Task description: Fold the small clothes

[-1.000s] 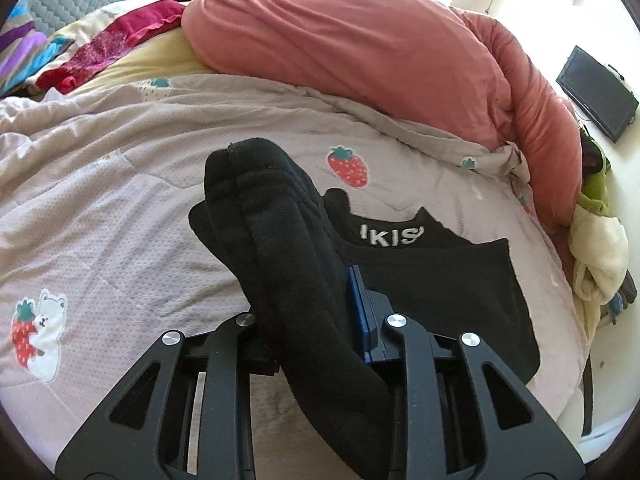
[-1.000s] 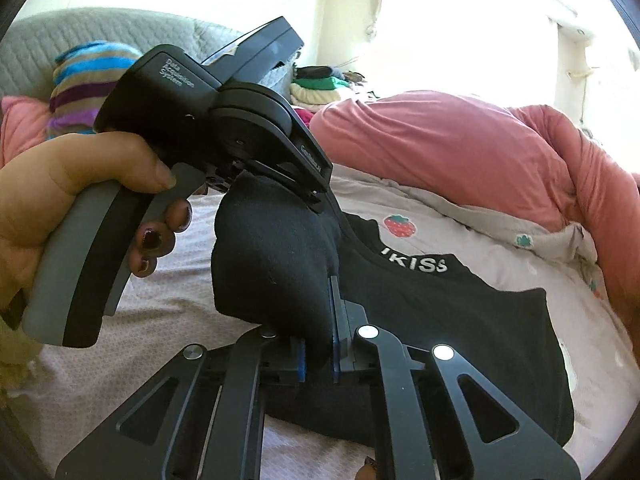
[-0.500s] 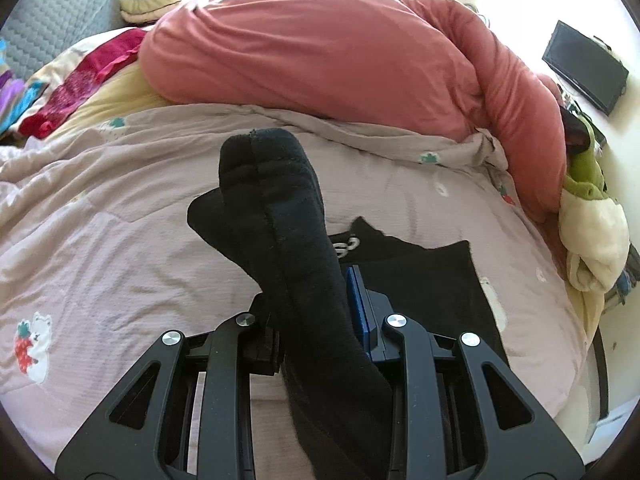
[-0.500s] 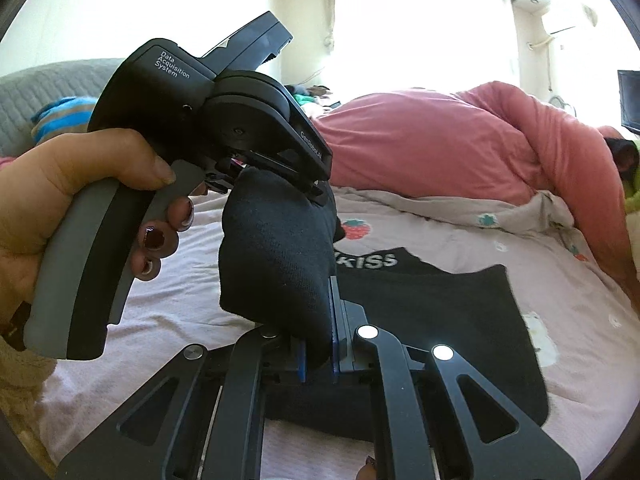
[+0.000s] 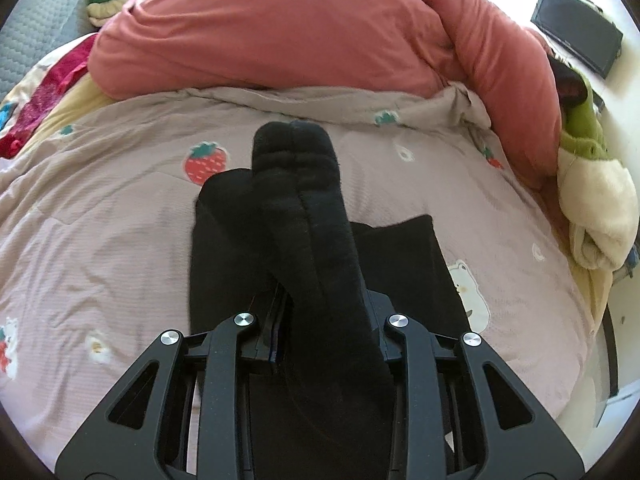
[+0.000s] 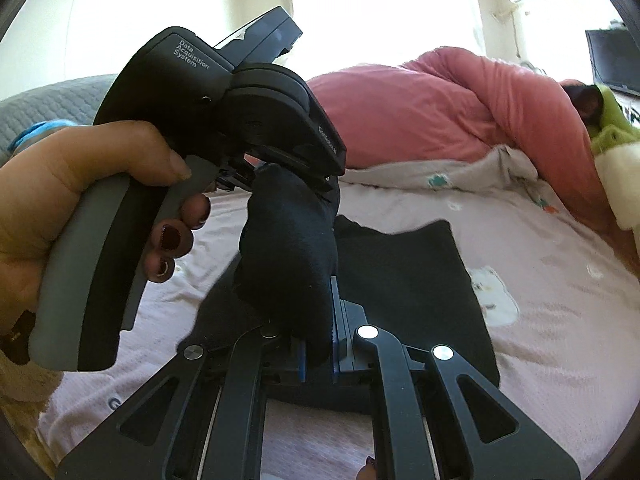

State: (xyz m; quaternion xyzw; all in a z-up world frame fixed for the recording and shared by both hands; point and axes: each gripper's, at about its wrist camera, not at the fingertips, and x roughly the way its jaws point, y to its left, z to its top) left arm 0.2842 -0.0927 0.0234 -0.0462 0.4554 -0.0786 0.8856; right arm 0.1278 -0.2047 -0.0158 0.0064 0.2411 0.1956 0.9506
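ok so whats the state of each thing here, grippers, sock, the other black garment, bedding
left gripper: shut on the black sock
right gripper: shut on the black sock's other end
black sock: held up off the bed, stretched between both grippers
black garment: lying flat on the bedspread
bedspread: spread out, lightly wrinkled
pink duvet: bunched in a heap

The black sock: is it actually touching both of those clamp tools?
Touching. In the right wrist view, the right gripper has its jaws shut on one end of the black sock, and the left gripper clamps the other end.
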